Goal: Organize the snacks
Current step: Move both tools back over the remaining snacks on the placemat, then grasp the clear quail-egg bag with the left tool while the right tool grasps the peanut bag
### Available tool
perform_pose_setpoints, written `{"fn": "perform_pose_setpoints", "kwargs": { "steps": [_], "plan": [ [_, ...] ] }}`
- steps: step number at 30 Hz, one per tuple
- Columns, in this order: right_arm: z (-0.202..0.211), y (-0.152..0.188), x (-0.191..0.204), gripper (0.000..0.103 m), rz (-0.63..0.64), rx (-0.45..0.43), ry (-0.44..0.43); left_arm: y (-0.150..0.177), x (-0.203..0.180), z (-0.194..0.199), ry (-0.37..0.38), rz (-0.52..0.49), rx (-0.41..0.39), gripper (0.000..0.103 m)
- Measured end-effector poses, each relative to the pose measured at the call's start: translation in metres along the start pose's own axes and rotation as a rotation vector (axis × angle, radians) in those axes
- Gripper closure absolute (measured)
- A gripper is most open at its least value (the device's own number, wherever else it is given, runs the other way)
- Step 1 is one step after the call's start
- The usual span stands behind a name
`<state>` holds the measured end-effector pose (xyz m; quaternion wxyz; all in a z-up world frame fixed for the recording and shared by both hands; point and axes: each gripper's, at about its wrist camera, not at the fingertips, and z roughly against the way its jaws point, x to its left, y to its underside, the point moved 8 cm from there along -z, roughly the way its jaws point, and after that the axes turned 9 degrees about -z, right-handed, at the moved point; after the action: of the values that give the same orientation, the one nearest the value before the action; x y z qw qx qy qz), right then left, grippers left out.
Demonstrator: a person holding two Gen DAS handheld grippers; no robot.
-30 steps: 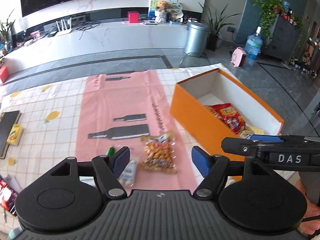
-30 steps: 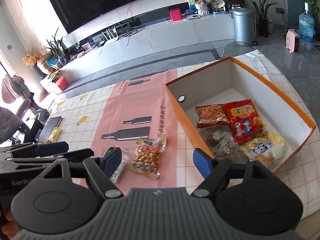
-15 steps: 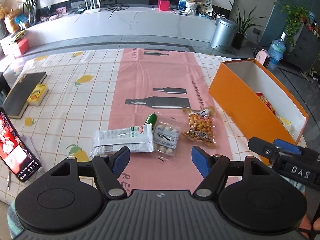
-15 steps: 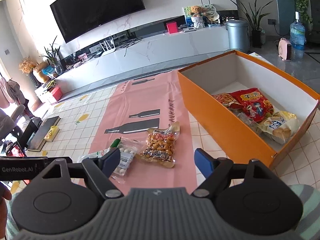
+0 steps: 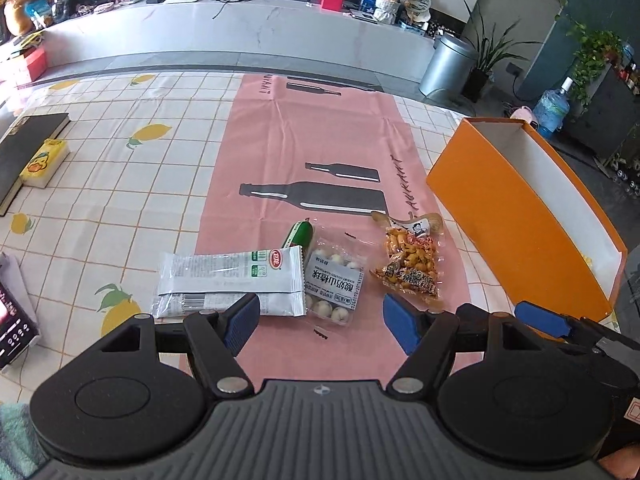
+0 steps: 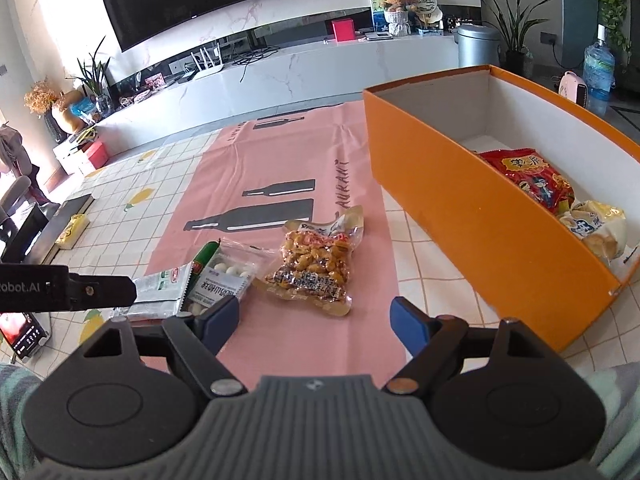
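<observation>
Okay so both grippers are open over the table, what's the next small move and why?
Probably lower the right gripper onto the peanut packet and close. It lies loose on the pink runner, directly ahead of the open jaws and nearest the orange box, which already holds snacks. The left gripper is open too, nearer the white wrapper.

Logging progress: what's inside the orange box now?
Orange box holds a red snack bag and a pale yellow packet; its near wall hides the rest of the floor.

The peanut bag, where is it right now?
The peanut bag lies on the pink runner, between the clear candy pack and the orange box.
</observation>
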<state>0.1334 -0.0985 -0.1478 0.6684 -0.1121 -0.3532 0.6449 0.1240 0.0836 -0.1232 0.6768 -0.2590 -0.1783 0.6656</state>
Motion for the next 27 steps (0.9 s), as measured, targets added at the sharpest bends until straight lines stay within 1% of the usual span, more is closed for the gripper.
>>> {"fn": "perform_pose_setpoints", "kwargs": {
  "steps": [4,6,8,10,13,15,19,21,23,27],
  "plan": [
    [-0.023,-0.007,-0.002,0.023,0.01,0.024,0.016,-0.009,-0.004,-0.021,0.006,-0.077,0.028,0.02],
    [-0.034,-0.012,-0.003,0.023,0.001,0.04,0.011,-0.012,-0.002,-0.03,-0.008,-0.11,0.043,0.02],
    [-0.045,-0.017,-0.002,0.024,0.002,0.046,0.006,-0.015,0.003,-0.036,-0.017,-0.136,0.053,0.023],
    [-0.056,-0.021,0.0,0.024,0.007,0.049,0.009,-0.017,0.012,-0.042,-0.034,-0.143,0.069,0.024],
    [-0.074,-0.026,0.003,0.023,0.002,0.065,0.009,-0.018,0.024,-0.052,-0.049,-0.121,0.086,0.024],
    [-0.086,-0.028,0.006,0.023,-0.002,0.076,0.008,-0.018,0.023,-0.057,-0.026,-0.135,0.087,0.024],
    [-0.103,-0.031,0.008,0.023,-0.001,0.074,0.01,-0.011,0.007,-0.063,0.003,-0.225,0.084,0.024],
    [-0.109,-0.032,0.009,0.023,-0.001,0.072,0.007,-0.008,0.002,-0.067,0.014,-0.253,0.084,0.024],
    [-0.114,-0.031,0.01,0.024,0.0,0.077,0.005,-0.006,-0.001,-0.07,0.023,-0.259,0.087,0.024],
    [-0.124,-0.023,0.01,0.028,0.014,0.1,0.017,-0.007,-0.005,-0.075,0.04,-0.258,0.076,0.025]
  ]
}}
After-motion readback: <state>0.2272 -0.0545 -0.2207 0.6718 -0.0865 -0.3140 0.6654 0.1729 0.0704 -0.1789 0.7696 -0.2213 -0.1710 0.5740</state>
